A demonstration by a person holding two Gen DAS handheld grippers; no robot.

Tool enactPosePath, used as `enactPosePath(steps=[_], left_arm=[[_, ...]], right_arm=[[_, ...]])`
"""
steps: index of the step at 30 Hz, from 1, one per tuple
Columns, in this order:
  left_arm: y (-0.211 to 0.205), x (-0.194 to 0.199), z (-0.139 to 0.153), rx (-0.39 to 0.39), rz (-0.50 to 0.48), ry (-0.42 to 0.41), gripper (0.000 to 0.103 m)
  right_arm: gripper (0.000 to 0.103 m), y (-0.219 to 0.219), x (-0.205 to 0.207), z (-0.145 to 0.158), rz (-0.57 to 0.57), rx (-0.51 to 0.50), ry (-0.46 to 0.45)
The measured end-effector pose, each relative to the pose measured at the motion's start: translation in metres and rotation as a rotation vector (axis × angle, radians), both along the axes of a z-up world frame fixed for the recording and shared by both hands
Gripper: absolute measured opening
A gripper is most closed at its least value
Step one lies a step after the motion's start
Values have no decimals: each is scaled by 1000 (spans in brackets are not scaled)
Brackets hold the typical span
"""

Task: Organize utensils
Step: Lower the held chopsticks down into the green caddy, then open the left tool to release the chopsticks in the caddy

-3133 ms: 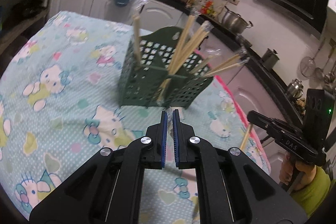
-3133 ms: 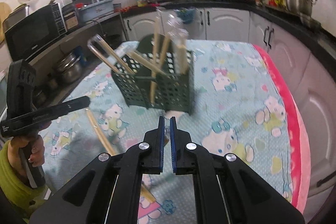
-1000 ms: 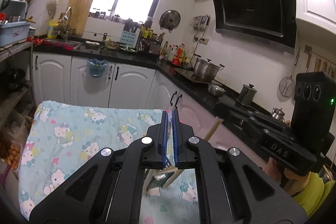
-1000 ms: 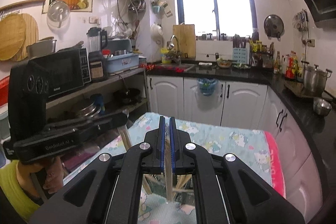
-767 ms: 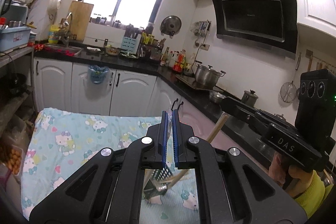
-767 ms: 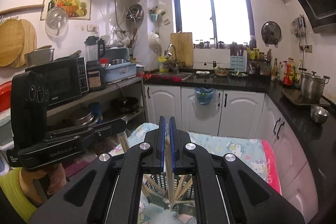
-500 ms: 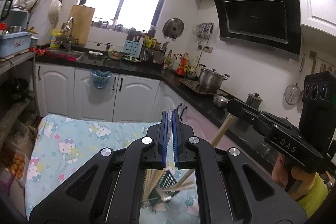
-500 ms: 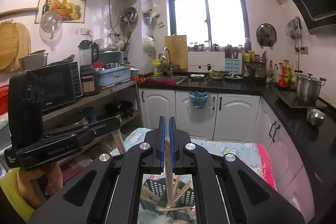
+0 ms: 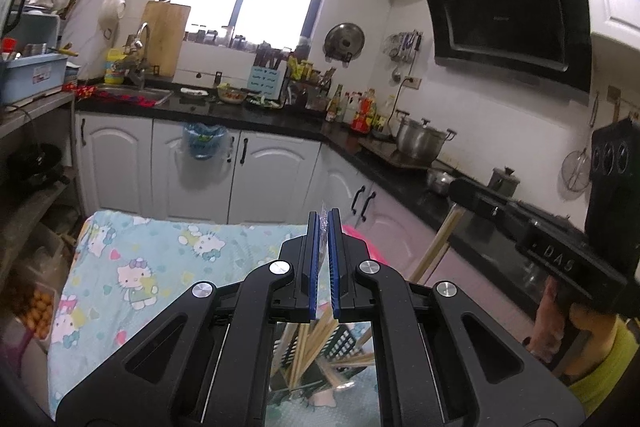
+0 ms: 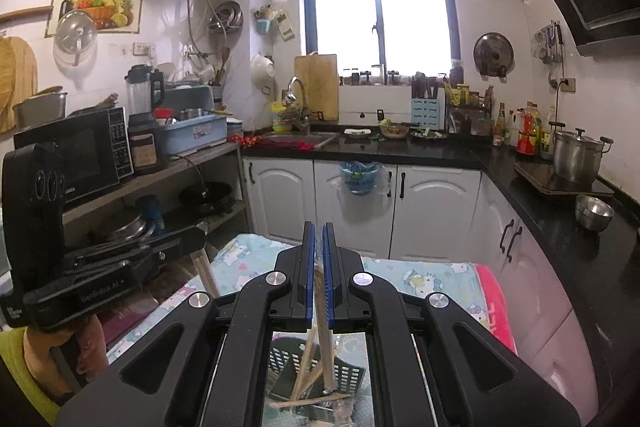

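Observation:
My left gripper [image 9: 323, 223] is shut on a plastic-wrapped chopstick, whose clear wrapper tip [image 9: 322, 213] pokes out above the blue pads. In the right wrist view, the left gripper [image 10: 200, 241] has the wooden stick [image 10: 206, 273] hanging below it. My right gripper [image 10: 316, 231] is shut on another chopstick [image 10: 323, 311], which runs down between its pads. The left wrist view shows the right gripper [image 9: 456, 189] and its stick [image 9: 436, 251]. Low under both grippers stands the green perforated basket [image 10: 348, 375] [image 9: 346, 337] with several chopsticks leaning in it.
The table wears a cartoon-cat cloth [image 9: 132, 267] with a pink edge [image 10: 494, 303]. White cabinets [image 10: 436, 211] and a black counter [image 10: 540, 199] run behind and to the right. A shelf with a microwave [image 10: 80, 159] stands left. A person's hand [image 9: 554, 323] holds the right gripper.
Since three seconds ago both grippers have lifted up from the basket, each with its chopstick. Over the last second the table has slid lower in view and more of the basket shows beneath the fingers.

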State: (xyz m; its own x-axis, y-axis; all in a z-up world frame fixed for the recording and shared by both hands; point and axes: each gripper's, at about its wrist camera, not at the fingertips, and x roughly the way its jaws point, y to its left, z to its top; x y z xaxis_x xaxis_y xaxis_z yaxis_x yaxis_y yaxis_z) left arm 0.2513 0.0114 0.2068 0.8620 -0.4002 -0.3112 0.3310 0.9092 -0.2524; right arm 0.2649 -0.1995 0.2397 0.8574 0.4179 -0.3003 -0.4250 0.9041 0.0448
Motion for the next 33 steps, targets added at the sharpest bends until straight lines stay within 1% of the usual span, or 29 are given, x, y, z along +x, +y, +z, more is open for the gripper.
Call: enactPosePath(steps=[6,11,15,16,17,18,19,20,21,22,23,24,25,26,28,29,30,32,33], left_arm=[[-6,12,-30,44,15,54,2],[-6,19,-55,65,24,103,2],[-3,23,-71,74,34,136,2],[-2,23,-74,74,41,146,2],[-1,23,-77,72,43,156,8],[1,22,-79,70,43,161,18],[1,22,-80,72,46,164,25],[3,20,-81,75,55,167,38],[5,18,-82,75,63,169,46],[8,14,-83,70,73,171,47],[9,12,-83,67,78,173,52],[12,9,-84,65,86,180,63],[15,4,-84,61,95,181,69],[18,0,-84,55,103,177,77],[25,-11,-83,36,114,171,83],[28,-17,-83,27,123,167,90],[32,-25,-82,20,137,161,92],[37,-37,-82,10,153,156,92],[40,-43,-83,3,161,156,92]], right_arm=[[4,8,13,-25,-2,-25,43],[4,19,24,-54,-16,-57,85],[5,26,33,-77,-22,-73,140],[9,27,34,-82,-19,-75,152],[23,27,35,-87,-22,-78,165],[39,27,36,-91,-29,-80,174],[44,27,35,-95,-34,-75,179],[47,25,33,-98,-36,-66,178],[47,23,30,-100,-34,-56,176],[47,21,27,-101,-31,-55,178],[49,19,24,-102,-32,-56,177],[53,17,21,-104,-35,-56,175],[55,14,16,-105,-34,-55,173],[58,12,11,-106,-33,-51,168],[63,6,-1,-109,-36,-49,155],[68,4,-6,-109,-40,-49,150],[71,1,-13,-111,-45,-47,145],[74,-5,-23,-114,-43,-40,140],[79,-8,-31,-116,-44,-34,138]])
